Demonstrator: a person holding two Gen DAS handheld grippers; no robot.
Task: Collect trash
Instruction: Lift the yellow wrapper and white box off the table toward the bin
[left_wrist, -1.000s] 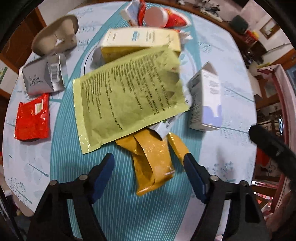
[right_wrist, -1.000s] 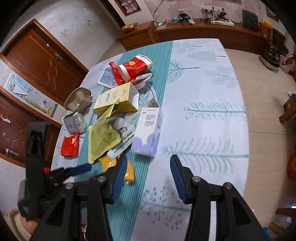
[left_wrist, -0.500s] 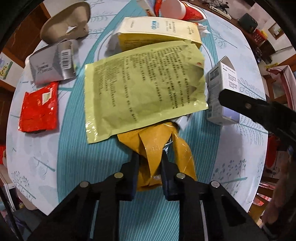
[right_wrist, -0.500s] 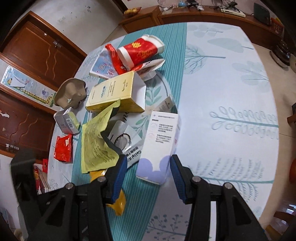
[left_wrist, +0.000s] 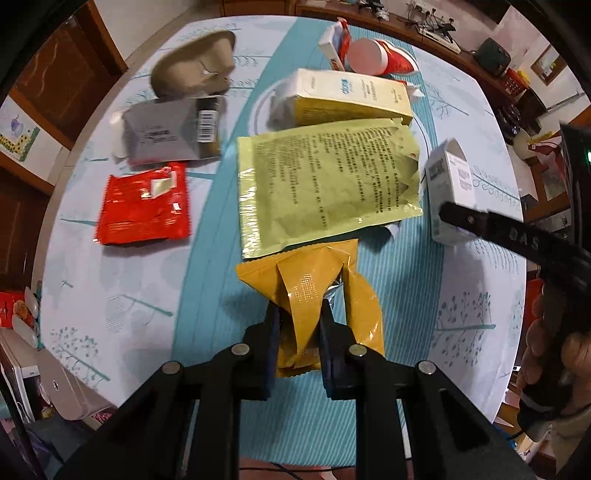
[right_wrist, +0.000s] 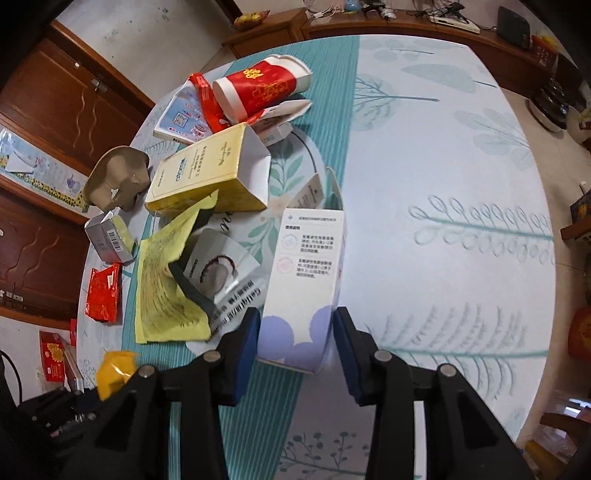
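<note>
Round patterned table, red wrapper, grey box

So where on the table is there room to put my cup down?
The whole far side of the table, right of the white box and the teal stripe, is bare. There is also a small patch in front of the red packet. The middle is crowded: yellow box, green bag, red cup.

Clearly a home, likely a dining or living room: round table under a leaf-printed cloth, carved wooden doors, a long wooden sideboard along the wall carrying chargers and small electronics, a fruit bowl, tiled floor.
</note>
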